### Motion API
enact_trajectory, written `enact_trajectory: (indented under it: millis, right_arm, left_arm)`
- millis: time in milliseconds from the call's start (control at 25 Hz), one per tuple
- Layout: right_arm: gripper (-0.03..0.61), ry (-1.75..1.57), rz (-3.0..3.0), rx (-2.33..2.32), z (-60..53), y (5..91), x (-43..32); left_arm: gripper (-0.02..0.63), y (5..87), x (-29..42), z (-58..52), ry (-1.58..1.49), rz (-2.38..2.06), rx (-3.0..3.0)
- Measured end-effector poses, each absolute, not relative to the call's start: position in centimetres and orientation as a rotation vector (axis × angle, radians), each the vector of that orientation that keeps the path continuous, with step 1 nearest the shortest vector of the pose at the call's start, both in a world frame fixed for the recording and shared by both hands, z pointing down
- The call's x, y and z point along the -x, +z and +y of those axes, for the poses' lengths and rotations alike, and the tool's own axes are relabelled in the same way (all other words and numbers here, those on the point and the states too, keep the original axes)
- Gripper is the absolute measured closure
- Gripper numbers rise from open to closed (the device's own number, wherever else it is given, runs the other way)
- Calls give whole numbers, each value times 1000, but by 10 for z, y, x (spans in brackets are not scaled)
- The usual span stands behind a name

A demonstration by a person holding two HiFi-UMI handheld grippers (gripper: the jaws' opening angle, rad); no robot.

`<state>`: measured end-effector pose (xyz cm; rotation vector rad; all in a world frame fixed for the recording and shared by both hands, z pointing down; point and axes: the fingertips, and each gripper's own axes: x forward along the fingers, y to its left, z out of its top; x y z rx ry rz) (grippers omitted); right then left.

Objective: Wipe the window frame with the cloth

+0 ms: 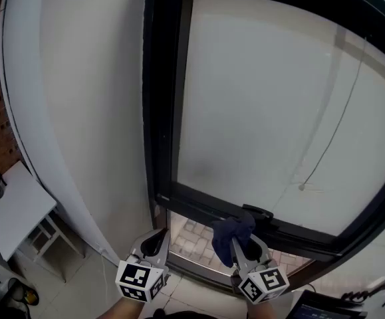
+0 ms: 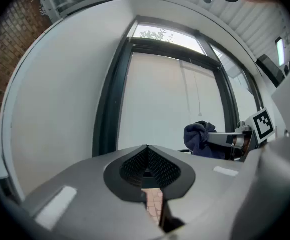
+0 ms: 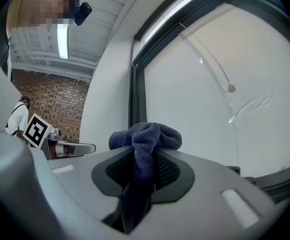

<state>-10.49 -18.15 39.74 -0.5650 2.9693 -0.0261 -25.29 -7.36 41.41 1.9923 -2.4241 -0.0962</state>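
The cloth (image 1: 231, 232) sits in the right gripper (image 1: 240, 243), before the lower rail of the window frame (image 1: 199, 201). The left gripper (image 1: 153, 243) lies left of it, below the frame corner.

1. Left gripper (image 1: 156, 239): grey plastic body that tapers to a point.
2. Right gripper (image 1: 240, 243): same grey build.
3. Left marker cube (image 1: 139, 282) and right marker cube (image 1: 264, 285): white faces with black square codes.
4. Inner pads (image 2: 150, 168): black, mesh-textured.
5. White rectangular stickers (image 2: 54, 207) on the jaw tops.
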Motion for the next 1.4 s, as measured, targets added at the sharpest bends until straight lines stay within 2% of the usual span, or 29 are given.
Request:
enact_trajectory:
  millis: [280,640,1400]
  right_arm:
    - [494,-41,2998,470,-157,402,161]
    - [494,-18,2946,420,-148,369,219]
    - [494,239,2771,290,-157,149,301]
  left_arm:
    - [614,422,287,-53,-103,-2426,-1935]
    - [614,385,322,-53,-150,-2493,-1966]
    - [614,179,366,-87,-437,-2657,-2097]
